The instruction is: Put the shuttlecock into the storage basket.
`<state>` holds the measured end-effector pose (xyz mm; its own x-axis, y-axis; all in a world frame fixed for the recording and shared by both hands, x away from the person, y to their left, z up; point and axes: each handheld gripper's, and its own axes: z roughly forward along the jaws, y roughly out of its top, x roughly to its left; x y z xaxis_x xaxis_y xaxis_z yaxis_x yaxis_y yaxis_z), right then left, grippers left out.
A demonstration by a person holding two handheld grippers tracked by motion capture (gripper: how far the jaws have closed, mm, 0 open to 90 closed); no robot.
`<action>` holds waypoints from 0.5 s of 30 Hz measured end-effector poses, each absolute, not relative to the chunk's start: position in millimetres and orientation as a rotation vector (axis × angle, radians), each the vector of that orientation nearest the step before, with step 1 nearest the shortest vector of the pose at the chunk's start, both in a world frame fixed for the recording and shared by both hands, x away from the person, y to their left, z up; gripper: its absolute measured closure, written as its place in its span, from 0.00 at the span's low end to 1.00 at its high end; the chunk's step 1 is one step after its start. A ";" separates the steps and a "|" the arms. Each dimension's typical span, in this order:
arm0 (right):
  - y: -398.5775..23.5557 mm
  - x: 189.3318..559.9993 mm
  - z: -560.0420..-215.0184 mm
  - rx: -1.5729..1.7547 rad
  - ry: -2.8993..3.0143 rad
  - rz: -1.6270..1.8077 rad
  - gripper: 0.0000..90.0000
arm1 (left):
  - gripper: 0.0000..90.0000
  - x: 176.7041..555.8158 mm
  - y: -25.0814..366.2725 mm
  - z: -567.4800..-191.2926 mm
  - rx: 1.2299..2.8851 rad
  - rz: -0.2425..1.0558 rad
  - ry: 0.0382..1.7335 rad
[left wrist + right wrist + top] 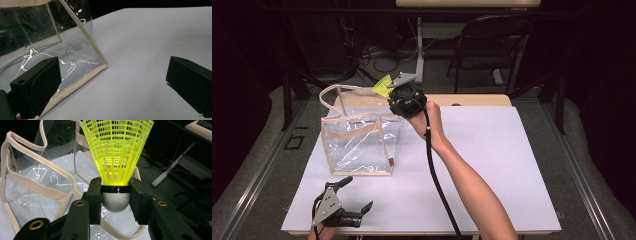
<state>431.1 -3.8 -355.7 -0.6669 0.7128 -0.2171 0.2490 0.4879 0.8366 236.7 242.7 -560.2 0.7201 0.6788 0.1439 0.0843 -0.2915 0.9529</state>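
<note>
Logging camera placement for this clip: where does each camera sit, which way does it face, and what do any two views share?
High view: above the person's side, looking forward and down on the white table; both forearms, left gripper, right gripper show.
Left gripper view: rides the left gripper, low over the table, facing the clear plastic bag with beige trim; its open black jaws show.
Right gripper view: rides the right gripper above the bag's opening; jaws clamp the yellow mesh shuttlecock with grey rounded head.
Shared: all three show the bag.

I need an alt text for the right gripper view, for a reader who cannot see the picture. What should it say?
The right gripper clamps the grey rounded head of a yellow shuttlecock between its two black jaws, with the mesh skirt pointing up. Behind and below it stands a clear plastic bag with beige trim and handles.
</note>
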 end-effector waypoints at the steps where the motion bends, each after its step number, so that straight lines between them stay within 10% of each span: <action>1: -3.7 432.1 -355.5 0.787 2.188 1.096 0.71 | 0.00 236.7 242.7 -560.2 1.795 0.656 0.601; 15: -0.6 439.6 -352.7 0.775 2.240 1.046 0.71 | 0.00 236.7 242.6 -560.3 1.795 0.656 0.604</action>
<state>439.6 -0.6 -352.7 -0.6865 0.6903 -0.2284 0.2680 0.5323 0.8030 236.7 242.6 -560.3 0.7187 0.6804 0.1431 0.0863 -0.2916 0.9526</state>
